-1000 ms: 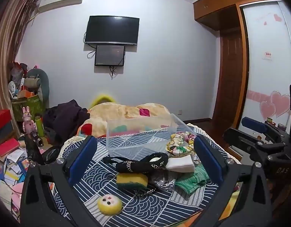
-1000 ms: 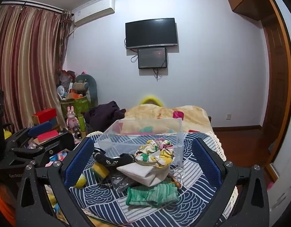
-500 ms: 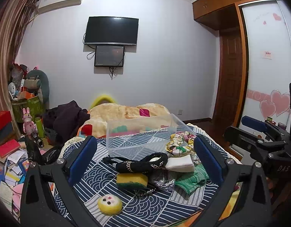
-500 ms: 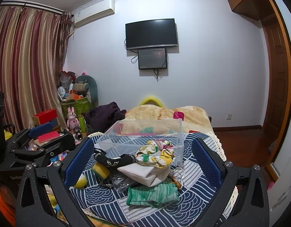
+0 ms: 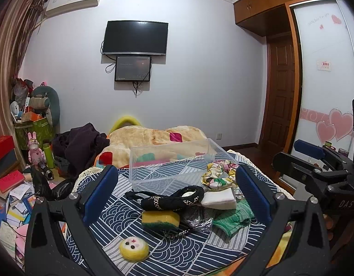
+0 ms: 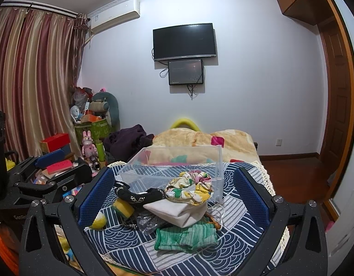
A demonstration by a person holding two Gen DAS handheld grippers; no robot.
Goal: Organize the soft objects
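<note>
Nothing on the bed has shifted since the earlier frames; both claws hover as before, with only a slight drift of view. Left gripper (image 5: 175,192) is spread wide, holding nothing, its blue pads framing the pile. Right gripper (image 6: 173,192) is likewise spread and empty. On the blue patterned cloth (image 5: 121,216), the clear plastic bin (image 5: 177,161) sits at the far side. Near it lie the floral scrunchie (image 5: 217,176), a black beaded band (image 5: 172,199), a white folded cloth (image 5: 220,197), a green knit cloth (image 5: 234,218) and a yellow-green sponge (image 5: 160,219). Nearest, apart from the rest, rests a round yellow puff (image 5: 133,248).
</note>
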